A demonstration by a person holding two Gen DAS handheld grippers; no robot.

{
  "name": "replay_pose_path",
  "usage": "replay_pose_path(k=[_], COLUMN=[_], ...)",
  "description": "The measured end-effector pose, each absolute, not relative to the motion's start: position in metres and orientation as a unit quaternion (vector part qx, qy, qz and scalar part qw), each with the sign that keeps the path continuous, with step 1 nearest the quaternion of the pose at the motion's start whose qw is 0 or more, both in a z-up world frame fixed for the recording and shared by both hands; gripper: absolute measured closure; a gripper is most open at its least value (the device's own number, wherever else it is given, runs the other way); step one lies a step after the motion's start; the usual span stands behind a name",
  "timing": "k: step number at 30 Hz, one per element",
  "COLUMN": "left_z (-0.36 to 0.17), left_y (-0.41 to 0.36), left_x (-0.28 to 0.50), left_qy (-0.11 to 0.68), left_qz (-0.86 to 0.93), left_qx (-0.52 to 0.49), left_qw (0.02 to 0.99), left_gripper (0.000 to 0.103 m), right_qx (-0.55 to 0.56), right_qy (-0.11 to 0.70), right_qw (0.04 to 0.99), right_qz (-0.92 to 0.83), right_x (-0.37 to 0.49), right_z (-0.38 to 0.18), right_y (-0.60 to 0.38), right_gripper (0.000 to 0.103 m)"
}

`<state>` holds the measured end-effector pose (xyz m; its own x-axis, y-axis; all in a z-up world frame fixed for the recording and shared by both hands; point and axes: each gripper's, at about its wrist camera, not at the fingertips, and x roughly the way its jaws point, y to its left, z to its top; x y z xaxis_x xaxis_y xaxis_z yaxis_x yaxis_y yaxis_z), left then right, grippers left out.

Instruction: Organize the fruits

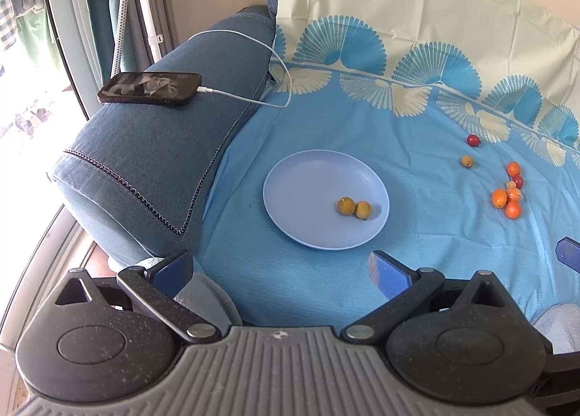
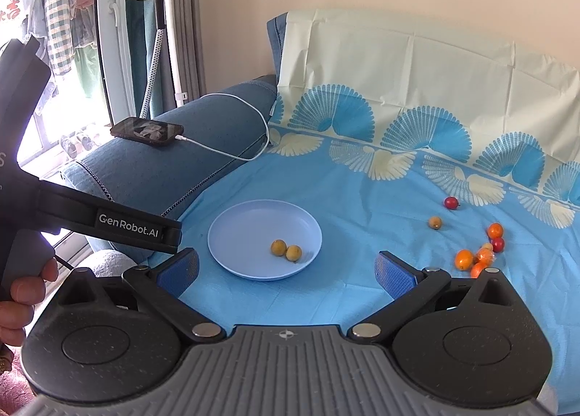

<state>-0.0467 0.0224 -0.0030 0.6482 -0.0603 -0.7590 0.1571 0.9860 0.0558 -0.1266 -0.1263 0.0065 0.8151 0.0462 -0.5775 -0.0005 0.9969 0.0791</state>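
— Why do two yellow fruits [image 1: 354,207] already sit in the pale blue plate [image 1: 290,195] while the others stay out on the blue cloth [image 1: 417,162]?

— My guess is that the sorting goes by colour — the plate looks like the yellow ones' spot. One more small yellow fruit [image 1: 467,161] lies loose on the cloth, near a dark red fruit [image 1: 473,140], and the orange and red cluster [image 1: 509,193] sits just beyond it.

— And the tongs?

— Both are spread wide and hold nothing. The left gripper [image 1: 279,271] hovers near the plate's front edge, with the plate just ahead of it. The right gripper [image 2: 288,267] also faces the plate; the loose fruits lie ahead and to its right, well apart from its fingers.

— So which goes for the yellow one?

— Probably the right, being nearer that side.
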Motion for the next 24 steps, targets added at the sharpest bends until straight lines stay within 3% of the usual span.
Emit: replay_pose_path(k=[13, 24], left_z=[-0.018, -0.045], left_y=[-0.025, -0.166], left_x=[-0.012, 0.057], left_qy=[0.443, 0.448], left_qz=[-0.080, -0.155], left_qx=[0.086, 0.122], left_qw=[0.889, 0.872], left_gripper=[0.000, 0.000], right_qx=[0.091, 0.137], right_qy=[0.317, 0.331], right_qw=[0.943, 0.904], right_qz=[-0.052, -0.232], right_x=[-0.113, -0.097], right_z=[-0.018, -0.079], right_y=[-0.173, -0.297], right_gripper=[0.001, 0.001])
